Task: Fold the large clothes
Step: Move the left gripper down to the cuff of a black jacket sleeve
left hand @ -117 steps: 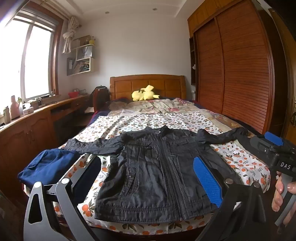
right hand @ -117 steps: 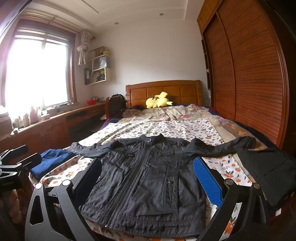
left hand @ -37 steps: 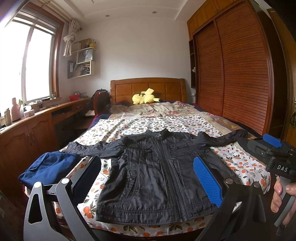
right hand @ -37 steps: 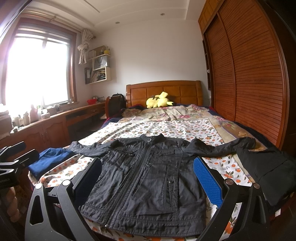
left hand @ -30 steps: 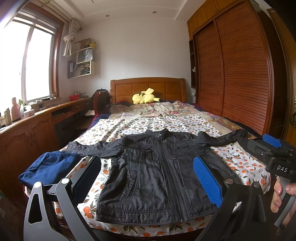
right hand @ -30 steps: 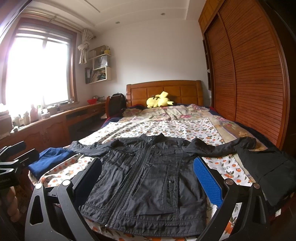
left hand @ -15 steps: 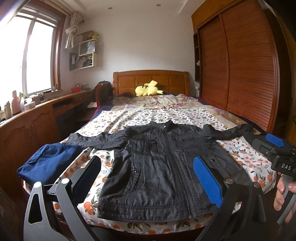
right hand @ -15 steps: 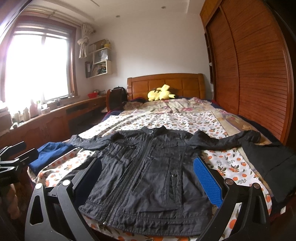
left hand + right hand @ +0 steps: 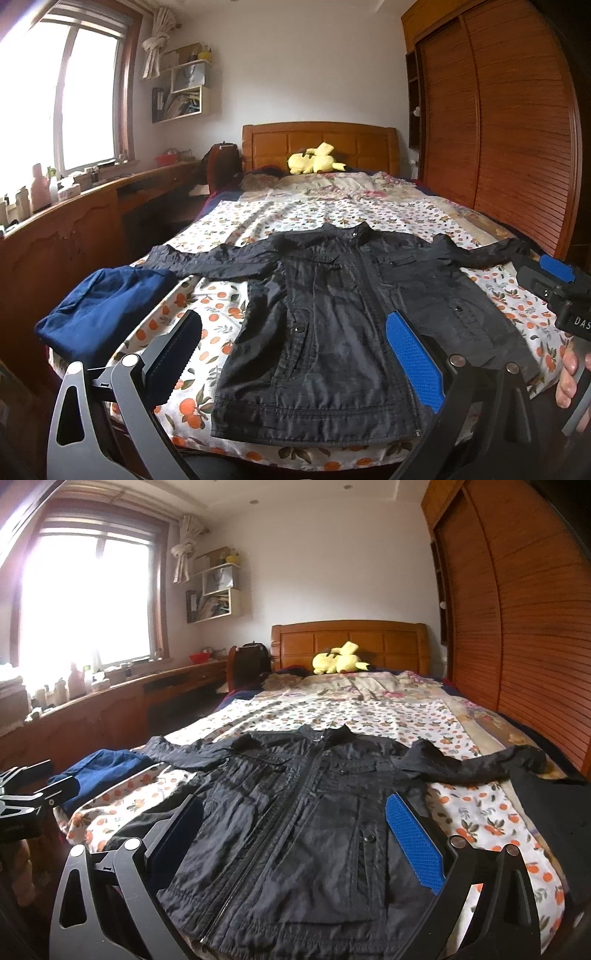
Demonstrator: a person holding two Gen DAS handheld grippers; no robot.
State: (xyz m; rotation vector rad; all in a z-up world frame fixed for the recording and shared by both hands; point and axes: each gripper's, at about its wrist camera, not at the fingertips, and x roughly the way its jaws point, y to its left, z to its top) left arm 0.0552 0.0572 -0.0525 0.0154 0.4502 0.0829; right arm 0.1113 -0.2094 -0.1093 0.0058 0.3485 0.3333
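Left gripper: jaws spread wide, nothing between them, fingers pointing forward and level. Right gripper: same pose, jaws wide apart and empty. In the left wrist view the right gripper shows at the far right edge, a person's hand wrapped round its handle. Left gripper appears at the left edge of the right wrist view.

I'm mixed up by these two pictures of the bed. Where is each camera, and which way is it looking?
Left wrist view: sits on the left gripper, looks up the bed over the black jacket; the right gripper and a hand show.
Right wrist view: sits on the right gripper, looks the same way; the left gripper shows.
Both share the jacket, blue garment and yellow plush toy.
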